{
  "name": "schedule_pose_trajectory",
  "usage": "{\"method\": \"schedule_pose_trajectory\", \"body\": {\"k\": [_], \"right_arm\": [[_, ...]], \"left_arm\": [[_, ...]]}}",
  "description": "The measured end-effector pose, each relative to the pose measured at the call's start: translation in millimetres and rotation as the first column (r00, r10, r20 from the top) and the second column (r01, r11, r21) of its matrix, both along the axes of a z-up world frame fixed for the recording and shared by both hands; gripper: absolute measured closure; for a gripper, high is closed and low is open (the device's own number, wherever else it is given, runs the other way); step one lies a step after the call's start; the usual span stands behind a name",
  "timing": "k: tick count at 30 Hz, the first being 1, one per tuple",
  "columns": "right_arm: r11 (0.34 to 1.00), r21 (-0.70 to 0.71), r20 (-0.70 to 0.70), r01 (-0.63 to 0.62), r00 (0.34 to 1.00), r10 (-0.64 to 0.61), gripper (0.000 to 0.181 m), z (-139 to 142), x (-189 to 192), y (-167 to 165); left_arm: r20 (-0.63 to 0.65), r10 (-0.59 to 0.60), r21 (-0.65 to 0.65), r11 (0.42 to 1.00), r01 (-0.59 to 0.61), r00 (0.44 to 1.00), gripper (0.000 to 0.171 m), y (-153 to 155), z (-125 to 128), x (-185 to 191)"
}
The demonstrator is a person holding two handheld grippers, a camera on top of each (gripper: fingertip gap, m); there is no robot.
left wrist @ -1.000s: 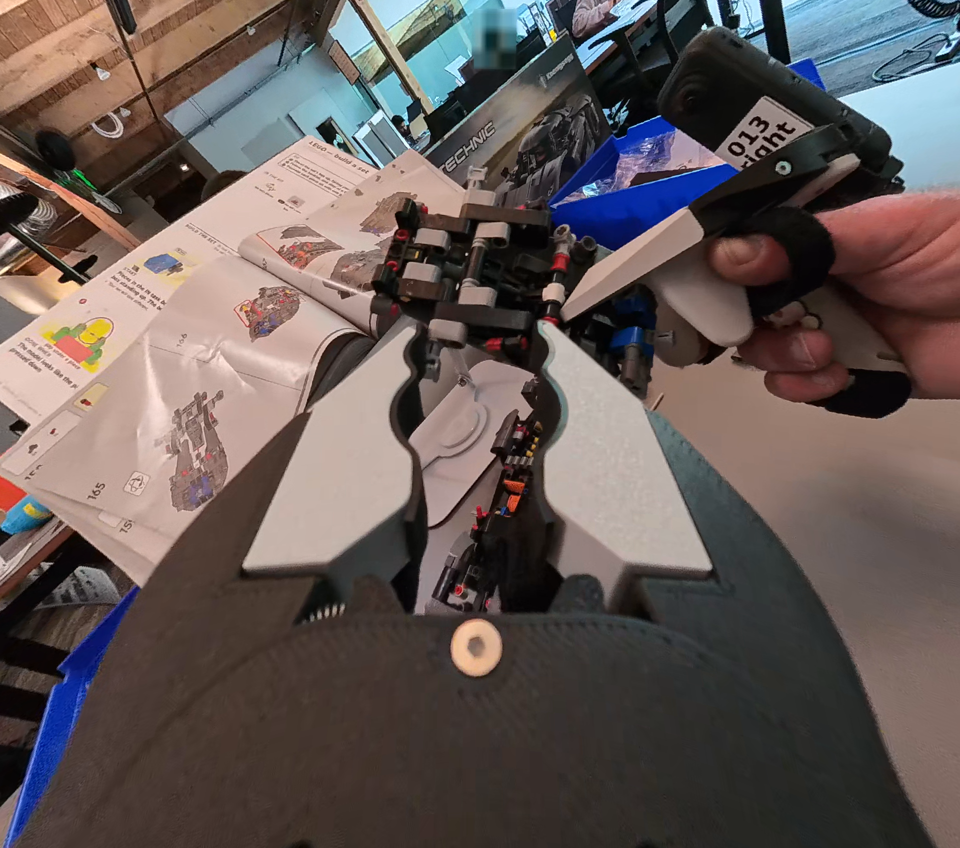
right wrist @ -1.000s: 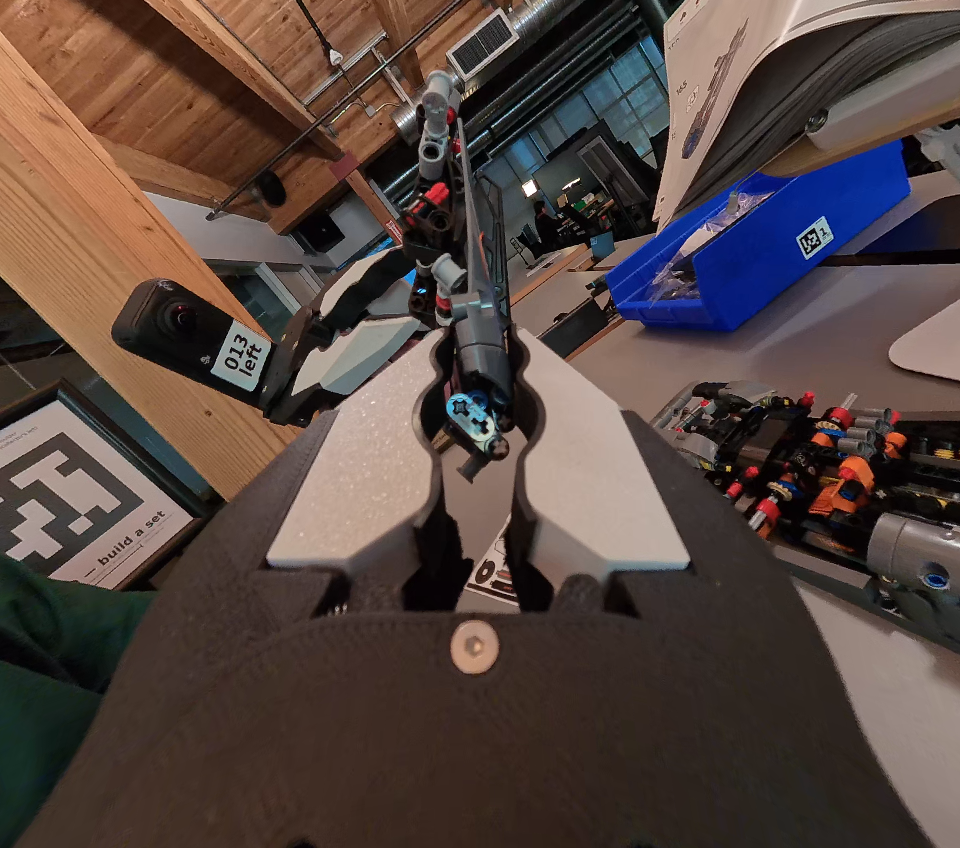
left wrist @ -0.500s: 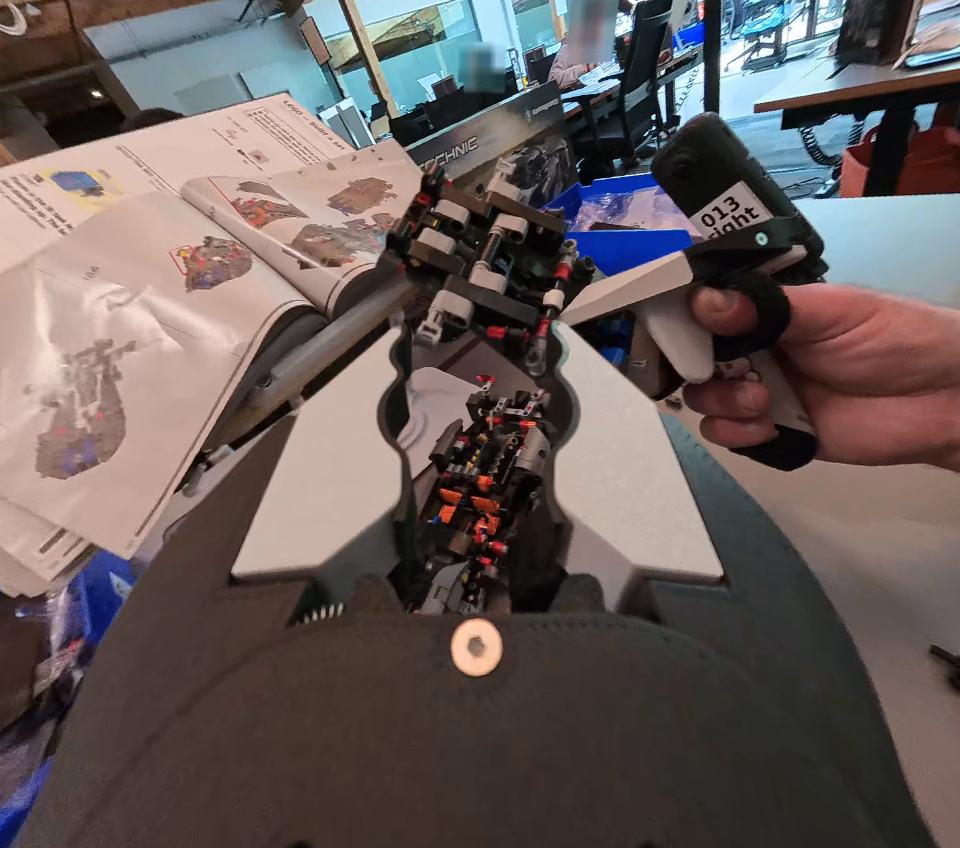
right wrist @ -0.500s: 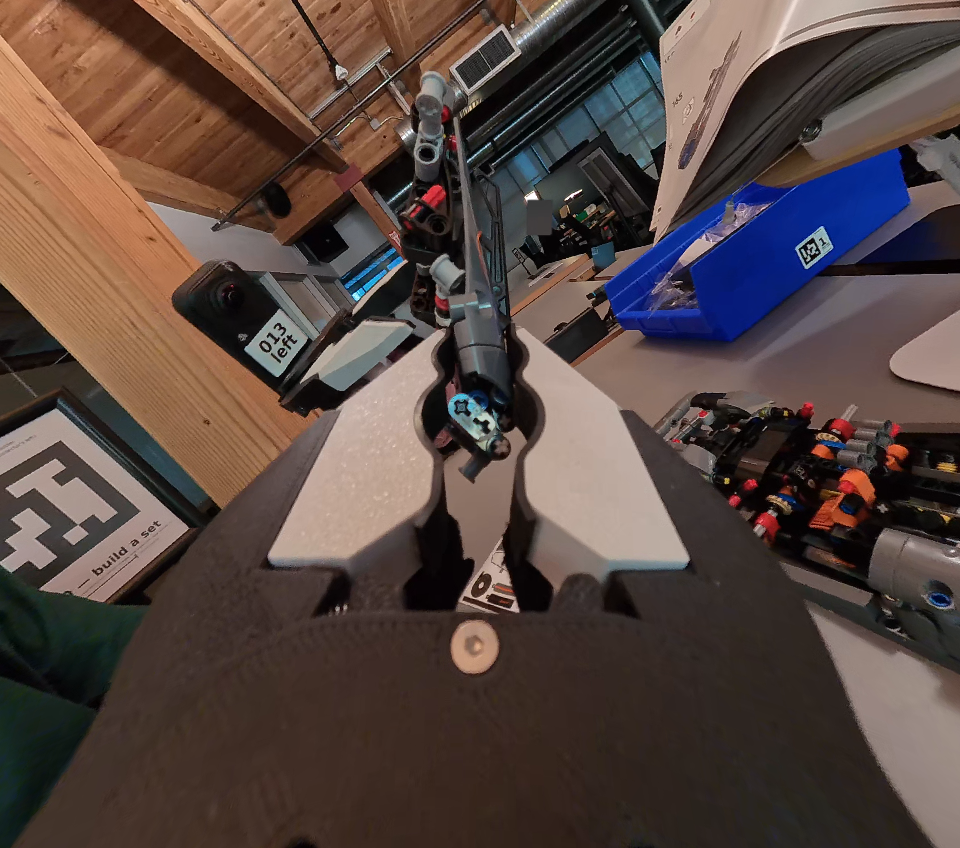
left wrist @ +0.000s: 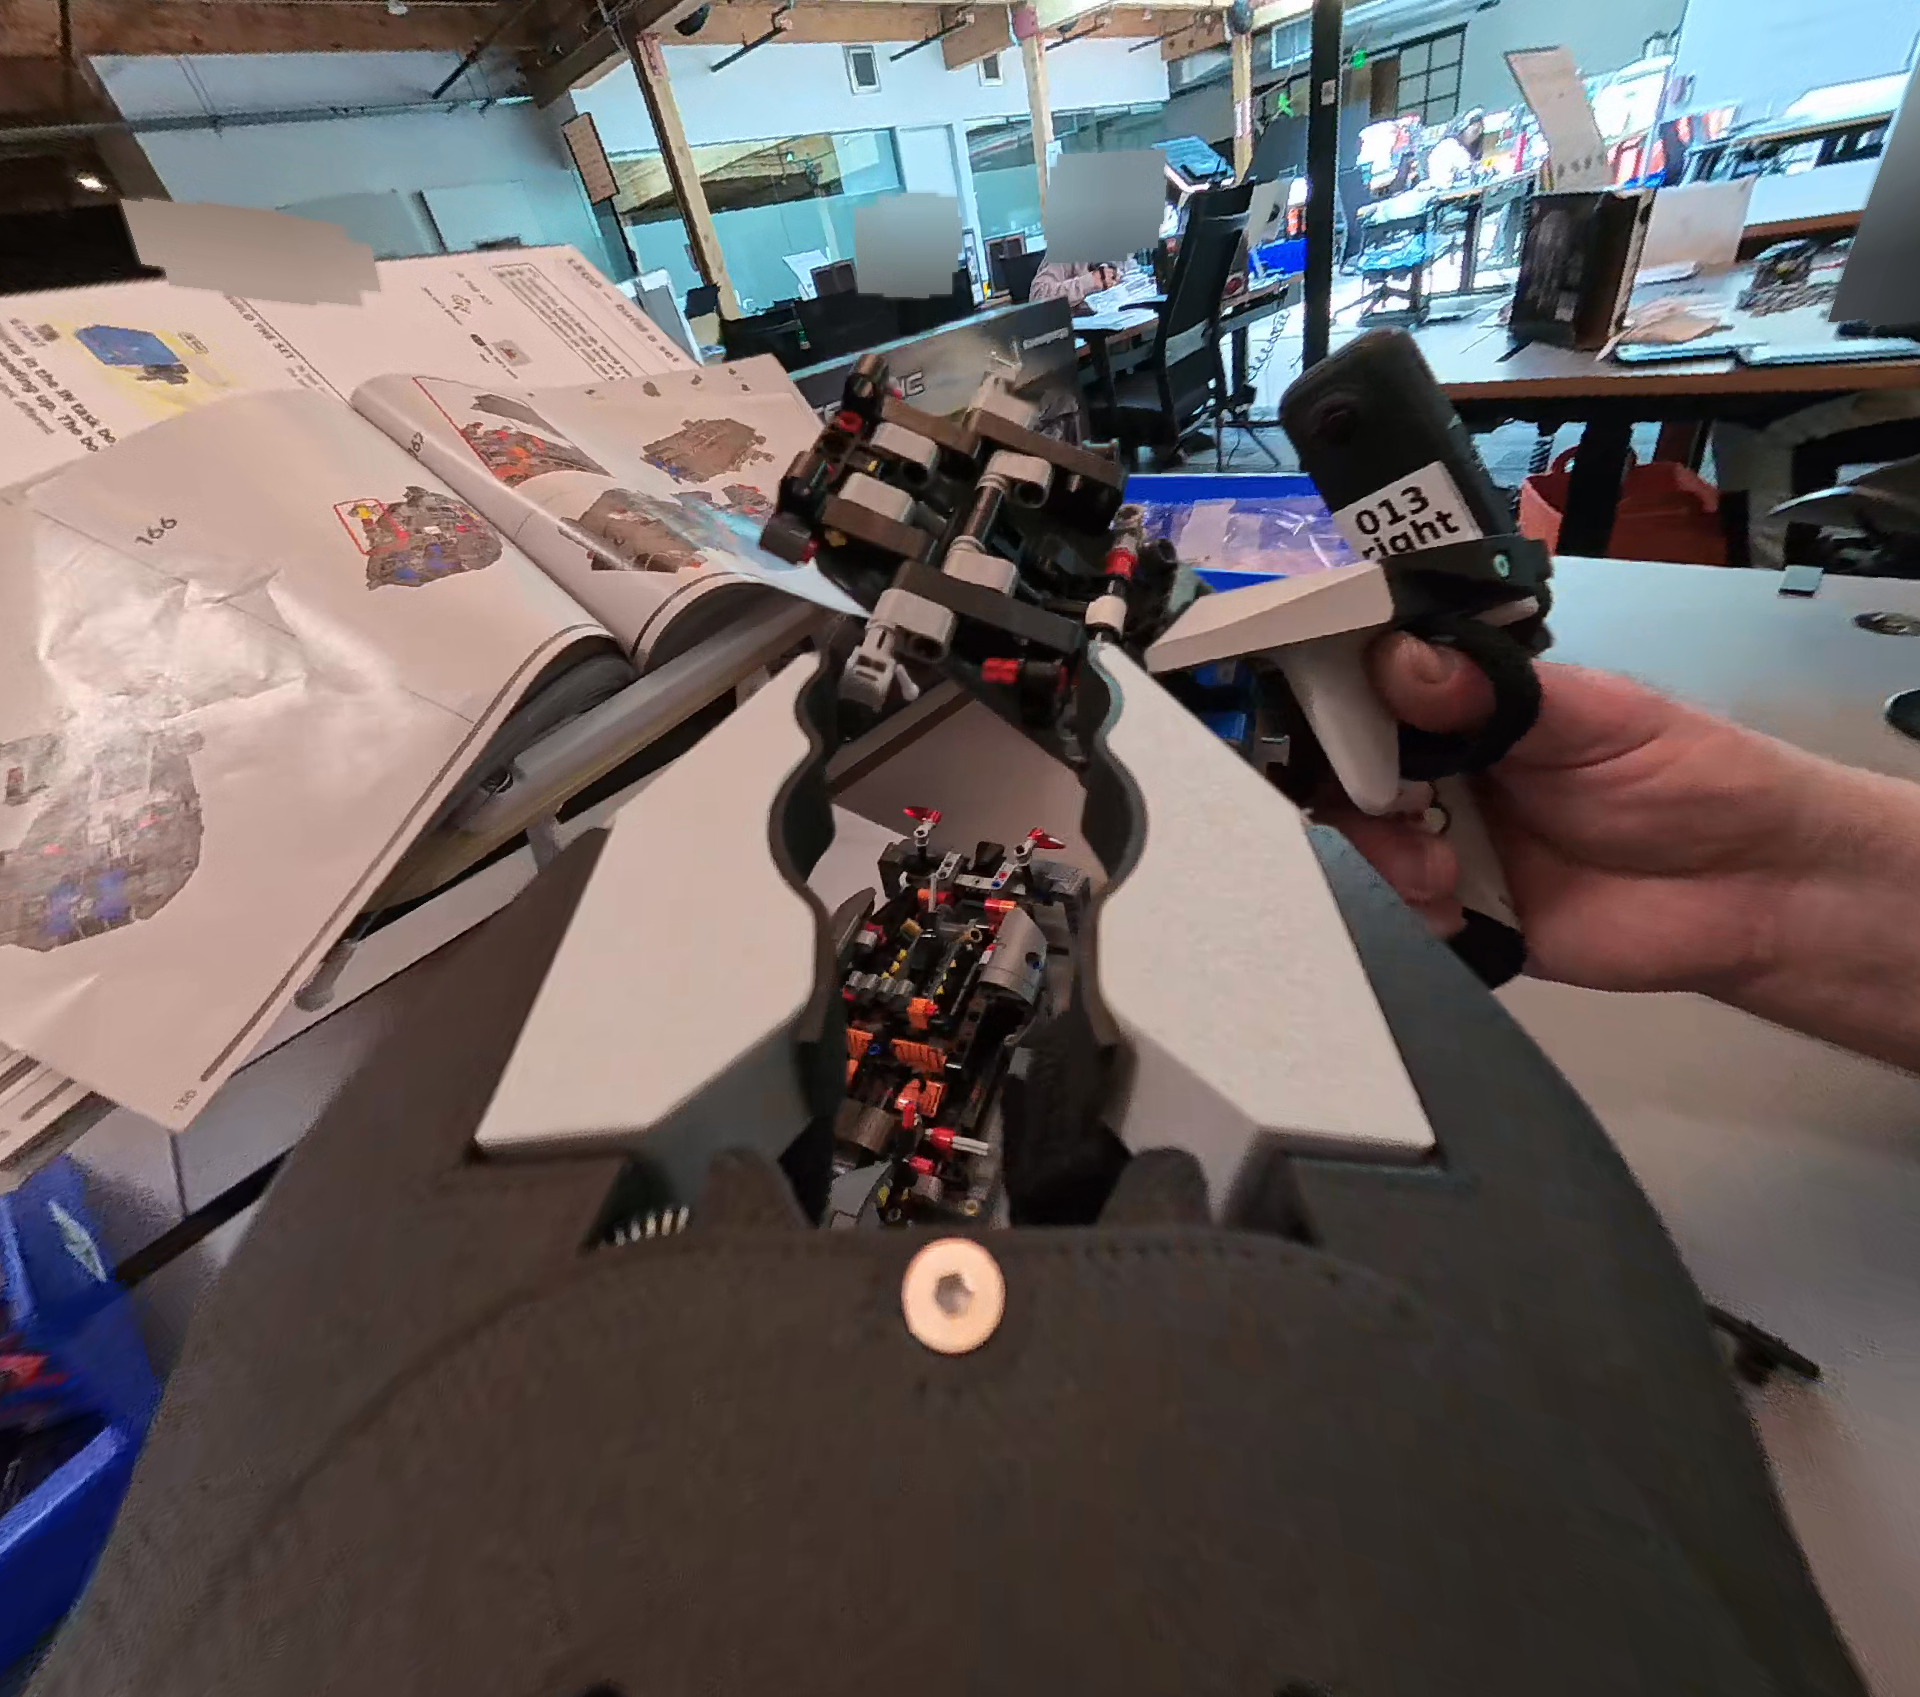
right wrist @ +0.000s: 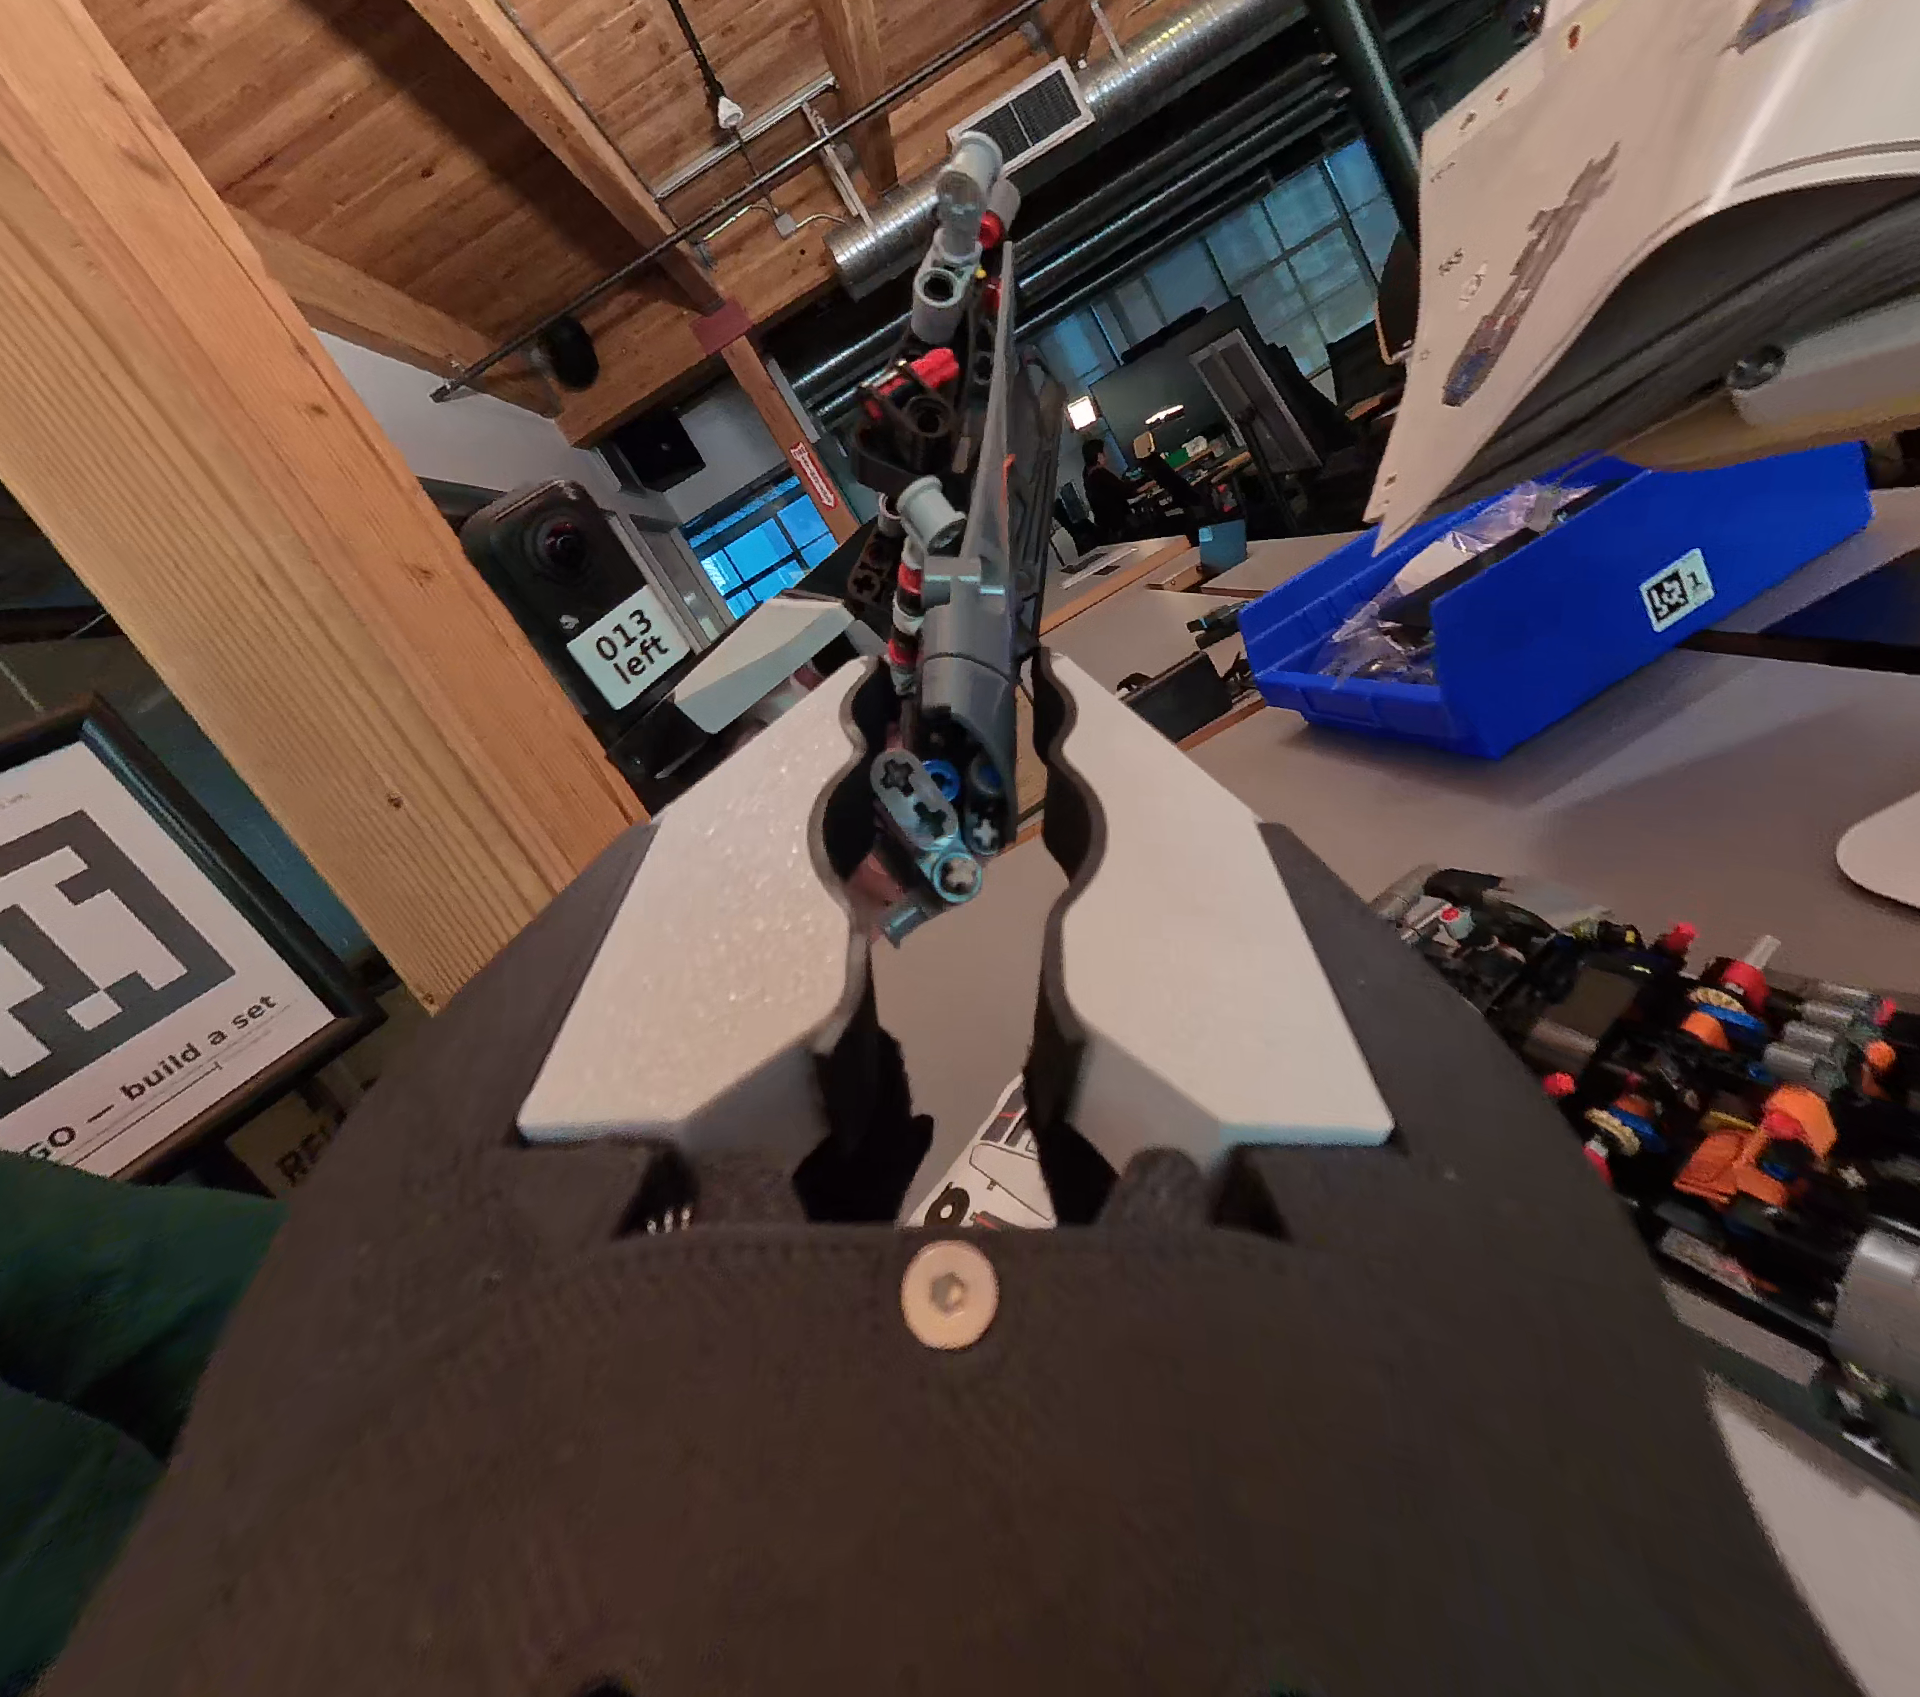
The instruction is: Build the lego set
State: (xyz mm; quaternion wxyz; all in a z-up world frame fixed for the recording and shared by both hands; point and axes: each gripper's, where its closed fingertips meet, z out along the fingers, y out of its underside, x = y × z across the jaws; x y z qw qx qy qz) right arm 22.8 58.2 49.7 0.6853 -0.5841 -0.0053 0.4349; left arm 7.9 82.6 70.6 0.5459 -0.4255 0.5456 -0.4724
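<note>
Hanging in mid-air above the table, the black-and-grey lego sub-assembly (left wrist: 956,546) sits pinched between the right gripper (right wrist: 951,691) fingers at its lower end, the jaws clamped on it. The left gripper (left wrist: 956,691) has its jaws set apart, tips at either side of the sub-assembly's near edge; whether they touch it is unclear. Below lies the larger lego chassis (left wrist: 935,1003) on the grey table (left wrist: 1714,1159), beside the open instruction booklet (left wrist: 312,608) and a blue bin (right wrist: 1558,608).

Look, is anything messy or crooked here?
Yes. The left page of the instruction book is crumpled and wrinkled, not flat. The book itself sits tilted on a stand. The lego piece is held in the air, apart from the lego car below.
</note>
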Motion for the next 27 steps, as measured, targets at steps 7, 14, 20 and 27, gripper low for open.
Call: {"method": "schedule_pose_trajectory", "body": {"k": [7,14,20,27], "right_arm": [[0.999,0.035,0.037,-0.030,0.999,0.029,0.150,5.1,-12.9,1.4],[1.000,0.016,-0.024,0.024,0.999,-0.024,0.164,-2.3,0.0,10.2],[1.000,0.000,-0.124,-0.005,0.992,0.005,0.166,-5.3,3.4,17.8],[0.995,0.028,-0.233,-0.100,0.967,0.104,0.166,-6.7,-5.4,22.0]], "left_arm": [[0.016,-0.062,-0.096,0.993,0.064,0.998,0.135,6.1,11.1,-15.6],[-0.014,-0.071,-0.168,0.983,0.067,0.997,0.139,12.1,-6.3,-17.3],[0.000,-0.044,-0.208,0.977,0.043,0.999,0.132,14.2,-19.6,-25.4],[0.020,-0.066,-0.342,0.937,0.069,0.998,0.133,4.3,-33.5,-19.3]]}}
